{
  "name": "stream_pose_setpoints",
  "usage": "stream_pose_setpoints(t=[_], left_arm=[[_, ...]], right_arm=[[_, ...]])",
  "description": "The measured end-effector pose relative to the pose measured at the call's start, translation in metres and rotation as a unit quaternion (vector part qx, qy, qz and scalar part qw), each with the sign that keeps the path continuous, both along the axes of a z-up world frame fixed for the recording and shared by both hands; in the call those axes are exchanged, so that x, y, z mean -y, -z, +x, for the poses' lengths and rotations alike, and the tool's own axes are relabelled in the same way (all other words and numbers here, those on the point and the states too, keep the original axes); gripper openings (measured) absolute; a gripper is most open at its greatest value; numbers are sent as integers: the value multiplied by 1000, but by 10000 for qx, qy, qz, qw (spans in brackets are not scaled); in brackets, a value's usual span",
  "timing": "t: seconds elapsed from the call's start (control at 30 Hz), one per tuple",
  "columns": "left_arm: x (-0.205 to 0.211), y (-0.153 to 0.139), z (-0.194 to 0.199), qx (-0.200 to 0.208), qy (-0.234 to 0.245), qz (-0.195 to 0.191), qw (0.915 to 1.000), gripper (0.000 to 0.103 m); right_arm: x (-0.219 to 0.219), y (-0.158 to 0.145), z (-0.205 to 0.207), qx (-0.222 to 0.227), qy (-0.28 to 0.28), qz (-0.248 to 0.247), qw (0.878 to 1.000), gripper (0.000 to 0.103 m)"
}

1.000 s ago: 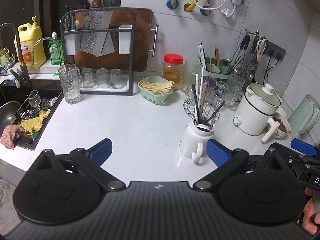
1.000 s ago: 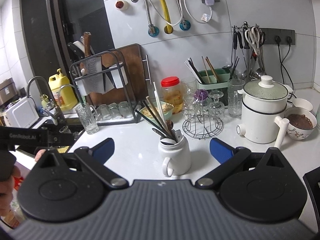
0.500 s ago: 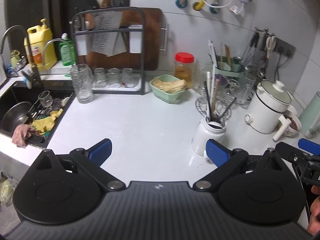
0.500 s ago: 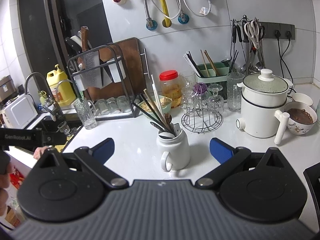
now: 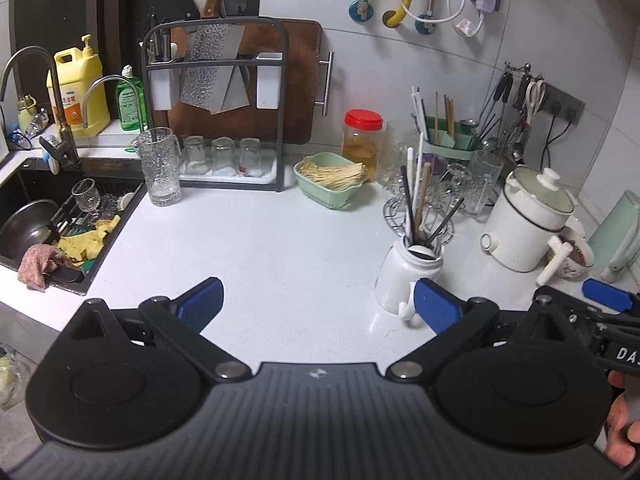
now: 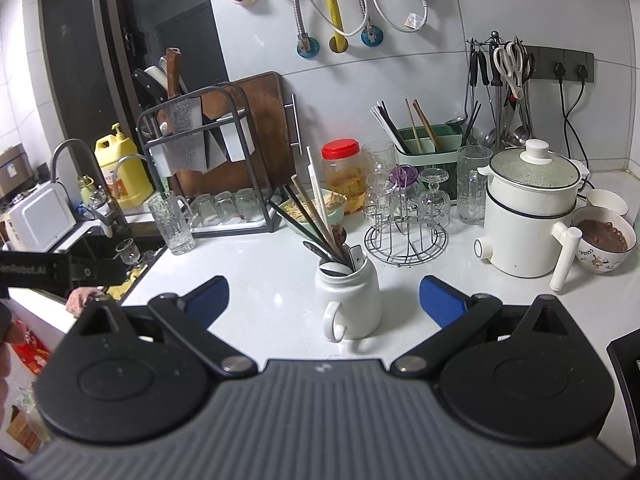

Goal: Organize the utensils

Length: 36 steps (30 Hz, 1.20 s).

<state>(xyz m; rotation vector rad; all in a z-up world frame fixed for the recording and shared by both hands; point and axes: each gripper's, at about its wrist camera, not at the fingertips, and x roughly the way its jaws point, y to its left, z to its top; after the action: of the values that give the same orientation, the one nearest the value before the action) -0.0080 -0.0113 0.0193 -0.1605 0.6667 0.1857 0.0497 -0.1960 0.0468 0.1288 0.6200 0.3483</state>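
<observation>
Both hand-held grippers hang wide apart and empty over the desk's near edge: the left hand-held gripper (image 5: 318, 300) and the right hand-held gripper (image 6: 324, 300). The white mug (image 6: 348, 300) of utensils (image 6: 320, 220) stands upright near that edge, right of the desk's middle.

white mug (image 6: 347, 298), red-lidded jar (image 6: 345, 176), yellow bottle (image 5: 78, 88).

Before you, the mug (image 6: 352, 300) holds the utensils (image 6: 320, 220), with the glass rack (image 6: 406, 240) behind and the pot (image 6: 528, 220) to its right.
</observation>
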Motion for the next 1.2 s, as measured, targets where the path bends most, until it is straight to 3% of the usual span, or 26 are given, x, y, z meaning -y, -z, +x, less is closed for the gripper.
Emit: stream_pose_setpoints(t=[0.27,0.43,1.2], left_arm=[[-5,6,3,-157,22,-140,9998,103],[-3,6,3,-242,-99,108,9996,103],[2,6,3,-201,-48,148,9997,103]], right_arm=[[2,-1,2,23,75,-23,10000,103],[2,-1,1,51,77,-77,9999,103],[1,6,3,59,70,-134,9999,103]])
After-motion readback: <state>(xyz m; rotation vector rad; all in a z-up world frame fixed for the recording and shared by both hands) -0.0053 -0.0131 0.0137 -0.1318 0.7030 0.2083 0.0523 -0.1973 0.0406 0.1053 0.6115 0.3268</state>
